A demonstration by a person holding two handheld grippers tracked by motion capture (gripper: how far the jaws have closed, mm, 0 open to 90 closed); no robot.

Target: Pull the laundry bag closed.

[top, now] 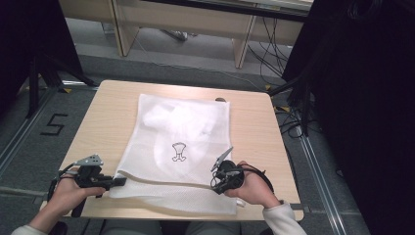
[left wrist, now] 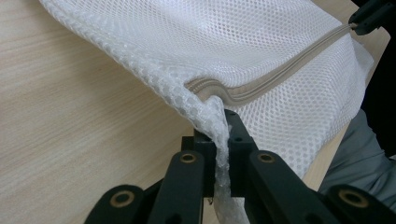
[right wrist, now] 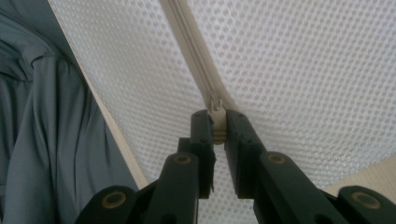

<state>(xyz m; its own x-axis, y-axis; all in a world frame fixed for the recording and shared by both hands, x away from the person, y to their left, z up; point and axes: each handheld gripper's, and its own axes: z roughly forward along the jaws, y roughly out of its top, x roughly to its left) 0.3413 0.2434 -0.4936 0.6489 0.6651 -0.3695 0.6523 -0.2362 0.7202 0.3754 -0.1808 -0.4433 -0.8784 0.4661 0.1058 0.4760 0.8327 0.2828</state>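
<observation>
A white mesh laundry bag (top: 178, 142) with a small black printed mark lies flat on the wooden table (top: 107, 117). A beige zipper (left wrist: 271, 79) runs along its near edge. My left gripper (top: 119, 181) is shut on the bag's near left corner, the mesh (left wrist: 219, 135) bunched between its jaws. My right gripper (top: 217, 186) is at the zipper's right end, shut on the zipper pull (right wrist: 216, 116). The zipper tape (right wrist: 191, 51) stretches away from the jaws.
The bag covers the table's middle, with bare wood to its left and right. The person's grey-clad lap (right wrist: 42, 130) lies just beyond the table's near edge. Black stands and cables (top: 293, 112) crowd the floor at the right, and desk legs stand at the back.
</observation>
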